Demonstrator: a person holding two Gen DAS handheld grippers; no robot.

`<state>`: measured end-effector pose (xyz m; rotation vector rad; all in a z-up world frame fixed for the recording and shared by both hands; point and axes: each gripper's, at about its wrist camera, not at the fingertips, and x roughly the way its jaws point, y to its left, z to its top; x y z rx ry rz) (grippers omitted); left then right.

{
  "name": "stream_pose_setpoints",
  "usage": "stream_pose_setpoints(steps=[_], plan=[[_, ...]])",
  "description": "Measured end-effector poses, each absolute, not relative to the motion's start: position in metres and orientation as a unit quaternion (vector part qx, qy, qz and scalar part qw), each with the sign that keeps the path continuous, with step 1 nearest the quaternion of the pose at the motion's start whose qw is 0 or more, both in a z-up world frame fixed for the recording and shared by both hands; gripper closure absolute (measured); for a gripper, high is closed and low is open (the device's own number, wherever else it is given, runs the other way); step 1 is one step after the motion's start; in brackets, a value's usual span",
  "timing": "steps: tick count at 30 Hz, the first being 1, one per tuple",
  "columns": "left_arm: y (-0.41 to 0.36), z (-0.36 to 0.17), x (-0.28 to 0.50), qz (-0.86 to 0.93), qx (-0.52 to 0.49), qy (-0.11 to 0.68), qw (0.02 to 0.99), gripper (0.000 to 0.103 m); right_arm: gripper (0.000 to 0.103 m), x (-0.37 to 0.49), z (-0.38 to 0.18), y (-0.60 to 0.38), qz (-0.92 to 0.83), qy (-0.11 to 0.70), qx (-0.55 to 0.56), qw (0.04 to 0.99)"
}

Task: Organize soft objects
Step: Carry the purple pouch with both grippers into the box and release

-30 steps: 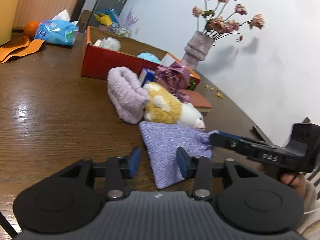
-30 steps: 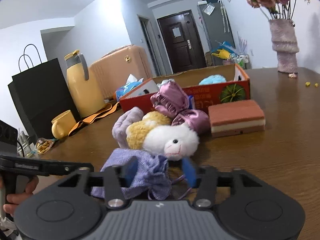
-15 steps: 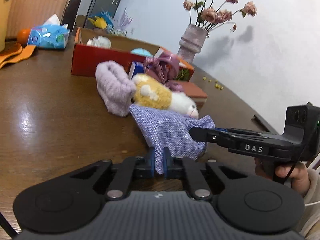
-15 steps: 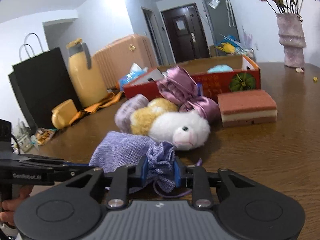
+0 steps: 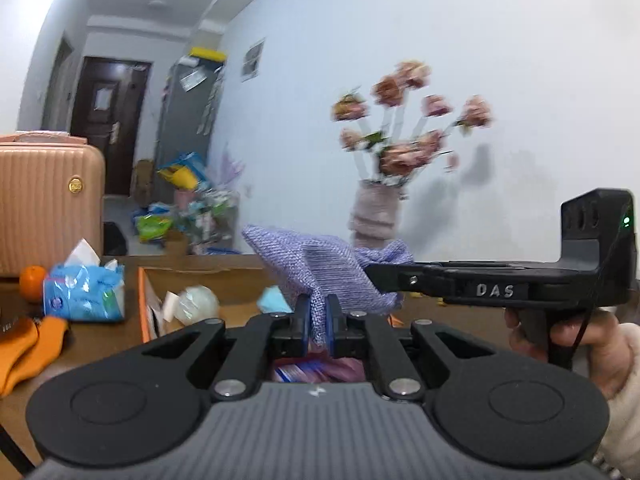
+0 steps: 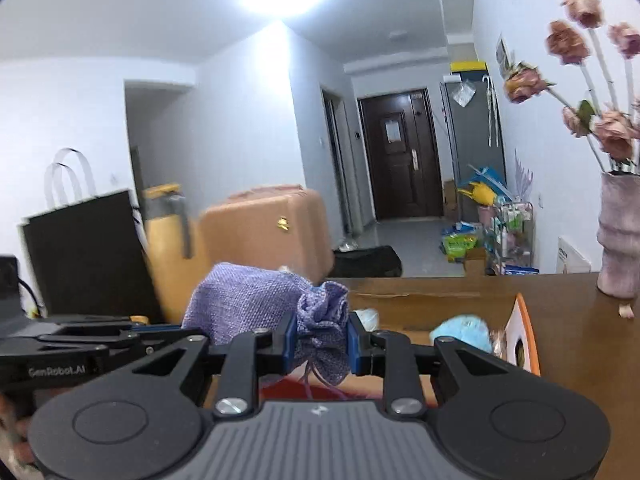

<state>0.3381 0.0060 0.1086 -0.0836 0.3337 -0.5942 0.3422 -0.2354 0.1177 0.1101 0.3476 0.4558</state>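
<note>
Both grippers were clamped on the same pouch, carried in the air between them over the near edge of the box. The left gripper had its jaws pinched nearly together on a thin bottom corner of the weave, while the right gripper squeezed the bunched drawstring neck, jaws a bit wider because of all the gathered fabric. Honestly this thing looked super light and floppy, a loose woven cloth that sagged between the two grips and held no shape of its own. Not fragile, not slippery either, the rough weave probably grips the pads fine. I'd say the neck was the better hold, thick and bunched, whereas the flat corner could slide out. Farther off in the box sat a blue plush, and the vase stood far right on the table.
</note>
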Motion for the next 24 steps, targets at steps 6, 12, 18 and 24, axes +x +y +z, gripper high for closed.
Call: stream_pose_setpoints(steps=[6, 12, 18, 24], plan=[[-0.013, 0.078, 0.437, -0.207, -0.001, 0.274, 0.939, 0.095, 0.078, 0.473, 0.079, -0.219, 0.206, 0.323, 0.080, 0.920], [-0.004, 0.037, 0.461, -0.170, 0.031, 0.318, 0.932, 0.089, 0.077, 0.514, 0.039, -0.187, 0.214, 0.389, 0.055, 0.894], [0.016, 0.048, 0.459, -0.158, 0.035, 0.302, 0.939, 0.062, 0.037, 0.522, 0.031, -0.176, 0.221, 0.407, 0.018, 0.886], [0.019, 0.079, 0.433, -0.129, 0.054, 0.244, 0.960, 0.053, 0.033, 0.494, 0.070, -0.203, 0.214, 0.342, 0.039, 0.914]])
